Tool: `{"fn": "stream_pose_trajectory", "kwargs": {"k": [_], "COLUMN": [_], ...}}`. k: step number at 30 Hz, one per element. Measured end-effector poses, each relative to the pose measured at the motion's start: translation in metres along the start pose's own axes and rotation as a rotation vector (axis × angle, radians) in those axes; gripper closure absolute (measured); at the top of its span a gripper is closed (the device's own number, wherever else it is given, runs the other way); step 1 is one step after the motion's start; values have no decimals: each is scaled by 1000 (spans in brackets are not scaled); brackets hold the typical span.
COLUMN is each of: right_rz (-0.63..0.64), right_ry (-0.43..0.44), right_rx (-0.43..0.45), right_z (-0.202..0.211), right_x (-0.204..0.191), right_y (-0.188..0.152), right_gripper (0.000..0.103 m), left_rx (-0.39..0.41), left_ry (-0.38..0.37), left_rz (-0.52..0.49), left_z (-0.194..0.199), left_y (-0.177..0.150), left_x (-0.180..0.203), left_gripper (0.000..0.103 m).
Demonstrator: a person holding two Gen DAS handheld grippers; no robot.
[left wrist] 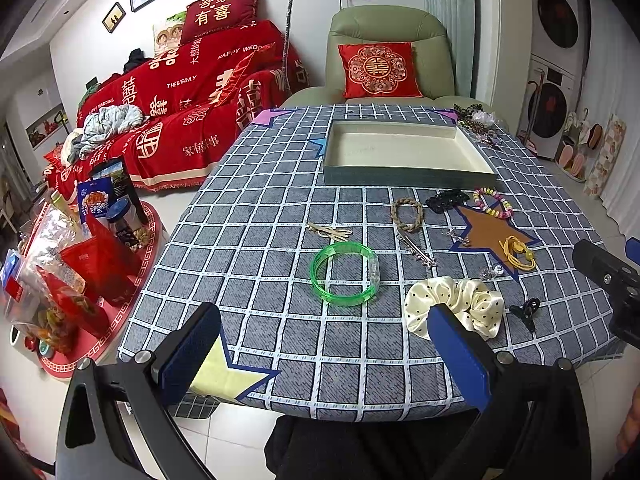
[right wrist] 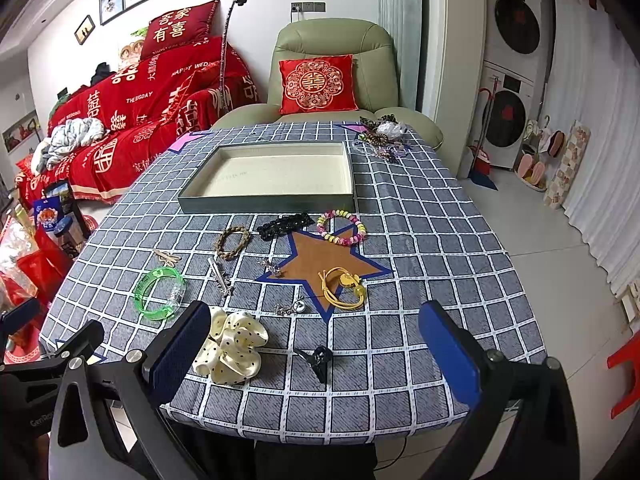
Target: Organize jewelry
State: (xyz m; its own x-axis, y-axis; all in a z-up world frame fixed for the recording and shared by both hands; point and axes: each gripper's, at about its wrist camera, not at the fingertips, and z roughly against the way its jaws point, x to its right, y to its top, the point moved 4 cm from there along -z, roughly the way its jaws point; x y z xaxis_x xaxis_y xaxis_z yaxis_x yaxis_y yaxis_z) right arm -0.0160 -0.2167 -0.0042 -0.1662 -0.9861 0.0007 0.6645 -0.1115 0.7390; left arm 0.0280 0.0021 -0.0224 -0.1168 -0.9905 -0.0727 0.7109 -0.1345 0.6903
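A shallow grey tray (left wrist: 404, 174) (right wrist: 264, 203) with a cream inside stands empty at the far middle of the table. In front of it lie a green bangle (left wrist: 344, 273) (right wrist: 159, 293), a cream dotted scrunchie (left wrist: 456, 304) (right wrist: 232, 344), a braided bracelet (left wrist: 407, 214) (right wrist: 233, 241), a black hair piece (left wrist: 447, 200) (right wrist: 285, 225), a bead bracelet (left wrist: 493, 201) (right wrist: 341, 226), a yellow cord (left wrist: 518, 252) (right wrist: 344, 285), a black clip (left wrist: 527, 312) (right wrist: 316, 360) and small metal pins. My left gripper (left wrist: 324, 364) is open and empty over the near edge. My right gripper (right wrist: 316, 360) is open and empty around the black clip's area.
A heap of more jewelry (left wrist: 478, 124) (right wrist: 382, 136) lies at the table's far right corner. A green armchair (left wrist: 388, 40) stands behind the table, a red sofa (left wrist: 180, 100) to the left, and a low round table with snacks (left wrist: 80, 264) at left.
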Motion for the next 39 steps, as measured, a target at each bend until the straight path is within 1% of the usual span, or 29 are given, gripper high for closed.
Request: {"fn": "stream_pose_trajectory", "kwargs": {"k": [39], "right_rz": [-3], "right_ry": [4], "right_rx": [-8], "right_z": [-3], "right_x": [-2], "right_y": [-2], "right_gripper": [0], "left_rx": [-7], "left_ry": [1], "left_rz": [2], "left_z": [0], "left_y": [-6], "left_x": [-4], "left_gripper": [0]}}
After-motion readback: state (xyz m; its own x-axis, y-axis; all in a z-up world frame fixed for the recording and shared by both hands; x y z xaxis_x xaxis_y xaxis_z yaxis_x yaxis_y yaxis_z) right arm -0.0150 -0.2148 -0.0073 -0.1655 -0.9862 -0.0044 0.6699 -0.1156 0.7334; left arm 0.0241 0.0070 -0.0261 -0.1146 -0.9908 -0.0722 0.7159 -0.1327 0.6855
